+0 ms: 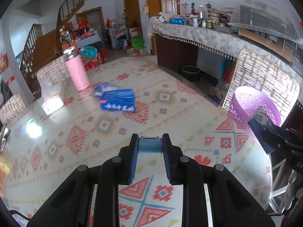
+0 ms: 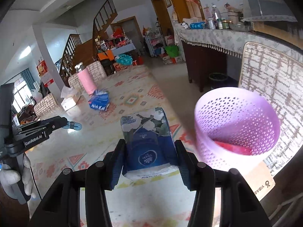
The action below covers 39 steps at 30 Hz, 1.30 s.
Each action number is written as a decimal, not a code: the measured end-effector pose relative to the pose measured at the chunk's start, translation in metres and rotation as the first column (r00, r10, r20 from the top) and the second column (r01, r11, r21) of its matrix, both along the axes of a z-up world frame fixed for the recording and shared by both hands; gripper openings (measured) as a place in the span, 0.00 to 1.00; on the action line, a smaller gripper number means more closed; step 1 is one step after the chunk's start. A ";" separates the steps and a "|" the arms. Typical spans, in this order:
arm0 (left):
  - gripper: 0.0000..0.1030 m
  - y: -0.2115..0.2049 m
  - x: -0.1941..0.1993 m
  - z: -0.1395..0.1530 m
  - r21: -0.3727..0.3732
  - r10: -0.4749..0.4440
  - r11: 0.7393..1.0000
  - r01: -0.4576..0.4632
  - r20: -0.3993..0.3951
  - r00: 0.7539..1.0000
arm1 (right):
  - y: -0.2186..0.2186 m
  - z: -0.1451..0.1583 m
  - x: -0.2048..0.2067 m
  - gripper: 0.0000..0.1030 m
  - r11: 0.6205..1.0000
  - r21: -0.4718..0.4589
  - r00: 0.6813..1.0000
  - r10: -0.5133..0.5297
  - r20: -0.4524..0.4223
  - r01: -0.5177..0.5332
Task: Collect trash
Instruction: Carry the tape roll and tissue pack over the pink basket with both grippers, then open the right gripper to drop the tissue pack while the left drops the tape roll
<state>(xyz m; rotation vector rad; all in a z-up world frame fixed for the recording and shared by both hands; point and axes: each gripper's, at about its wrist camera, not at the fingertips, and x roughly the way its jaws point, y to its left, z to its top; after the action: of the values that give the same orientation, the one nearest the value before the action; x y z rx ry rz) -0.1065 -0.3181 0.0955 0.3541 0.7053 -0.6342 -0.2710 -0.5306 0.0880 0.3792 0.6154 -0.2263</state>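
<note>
Collection under way. A red scrap already lies inside the purple perforated bin [image 2: 236, 124], the landmark here. The right gripper [image 2: 149, 151] clamps a blue tissue pack [image 2: 146, 130] just left of the bin's rim, not yet dropped. The left gripper [image 1: 150, 145] pinches a small blue roll [image 1: 149, 145] farther left. Well beyond the bin, a blue wrapper [image 1: 118, 100] lies on the table beside a pink flask [image 1: 76, 71], uncollected.

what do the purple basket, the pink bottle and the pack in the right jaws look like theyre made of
Purple basket: looks like thin moulded plastic, its wall perforated all over and letting light glow through. Pink bottle: smooth pink body with a silvery metallic cap, probably coated steel, though plastic is possible. Tissue pack: glossy printed plastic film, with white tissue showing at the near end.
</note>
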 end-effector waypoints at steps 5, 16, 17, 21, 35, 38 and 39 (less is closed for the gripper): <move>0.23 -0.027 -0.008 0.000 0.020 -0.042 0.999 0.042 0.013 0.999 | -0.025 0.002 -0.007 0.55 0.999 0.008 0.999 -0.032 0.007 0.032; 0.23 -0.079 -0.012 -0.005 0.030 -0.122 0.992 0.123 -0.017 0.992 | -0.072 0.002 -0.014 0.55 0.995 0.003 0.995 -0.099 0.006 0.099; 0.23 -0.083 -0.011 -0.005 0.027 -0.133 0.991 0.134 -0.024 0.991 | -0.075 0.002 -0.013 0.55 0.994 0.002 0.994 -0.105 0.006 0.105; 0.23 -0.109 -0.011 0.001 0.012 -0.190 0.982 0.190 -0.041 0.981 | -0.096 -0.001 -0.013 0.55 0.990 0.012 0.990 -0.140 -0.001 0.140; 0.23 -0.213 -0.036 0.011 -0.020 -0.399 0.917 0.399 -0.054 0.915 | -0.151 -0.014 -0.018 0.55 0.967 0.034 0.968 -0.249 -0.038 0.251; 0.23 -0.228 -0.038 0.007 -0.030 -0.420 0.907 0.419 -0.078 0.904 | -0.158 -0.016 -0.019 0.55 0.964 0.035 0.964 -0.264 -0.042 0.265; 0.23 -0.232 -0.038 0.005 -0.032 -0.425 0.905 0.424 -0.085 0.901 | -0.160 -0.017 -0.019 0.55 0.962 0.036 0.962 -0.268 -0.044 0.269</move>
<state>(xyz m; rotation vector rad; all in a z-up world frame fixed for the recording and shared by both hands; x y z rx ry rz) -0.1449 -0.5497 0.1005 0.4760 0.7152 -1.0756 -0.2903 -0.6904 0.0714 0.4999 0.6068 -0.4825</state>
